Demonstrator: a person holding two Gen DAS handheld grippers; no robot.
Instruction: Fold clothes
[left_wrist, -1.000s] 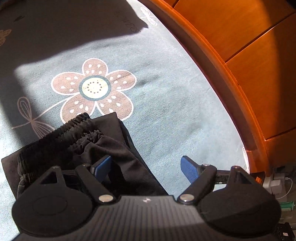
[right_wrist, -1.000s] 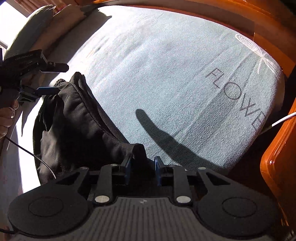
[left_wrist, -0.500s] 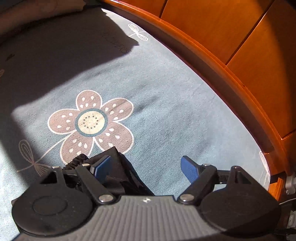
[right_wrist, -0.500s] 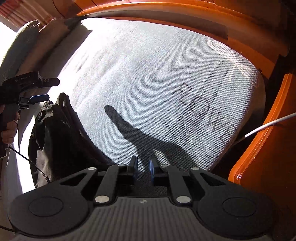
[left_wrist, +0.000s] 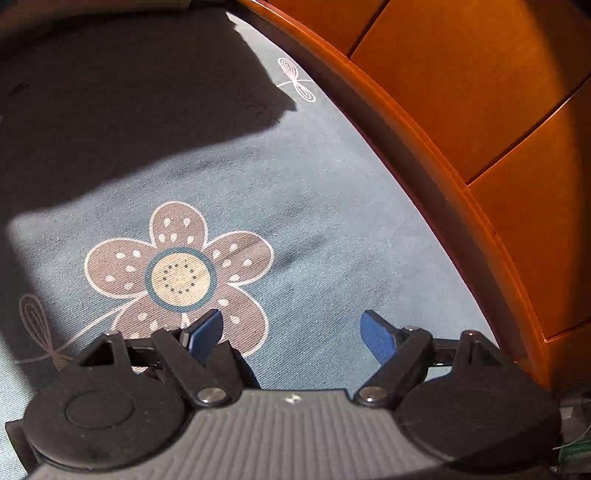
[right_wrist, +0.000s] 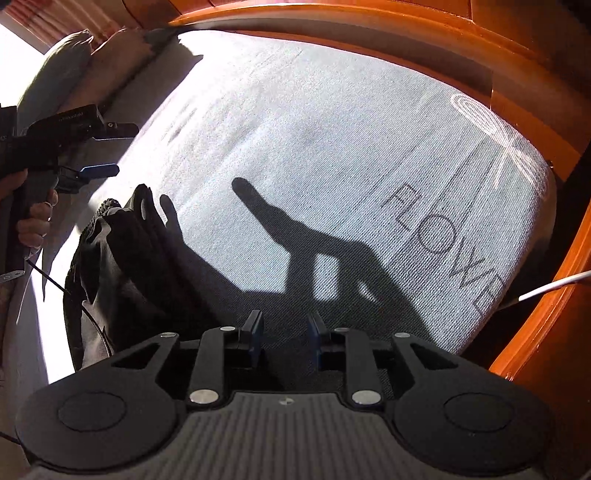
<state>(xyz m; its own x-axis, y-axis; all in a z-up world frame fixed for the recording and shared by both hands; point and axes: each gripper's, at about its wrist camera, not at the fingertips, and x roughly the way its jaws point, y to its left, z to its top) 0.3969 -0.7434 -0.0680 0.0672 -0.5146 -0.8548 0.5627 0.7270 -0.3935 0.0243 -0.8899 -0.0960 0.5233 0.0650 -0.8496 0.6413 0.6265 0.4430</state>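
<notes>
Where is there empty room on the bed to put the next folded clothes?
The widest bare patch of the grey-blue cover lies between the black garment and the FLOWER lettering, up to the orange wooden frame. It is crowded at the left, where the garment, the left claw and the pillows sit.

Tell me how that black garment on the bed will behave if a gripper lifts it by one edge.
The black garment is likely floppy: it lies in soft bunched folds. It will probably drape and unfold, since its layers look loose. It seems light, its fabric looking thin.
</notes>
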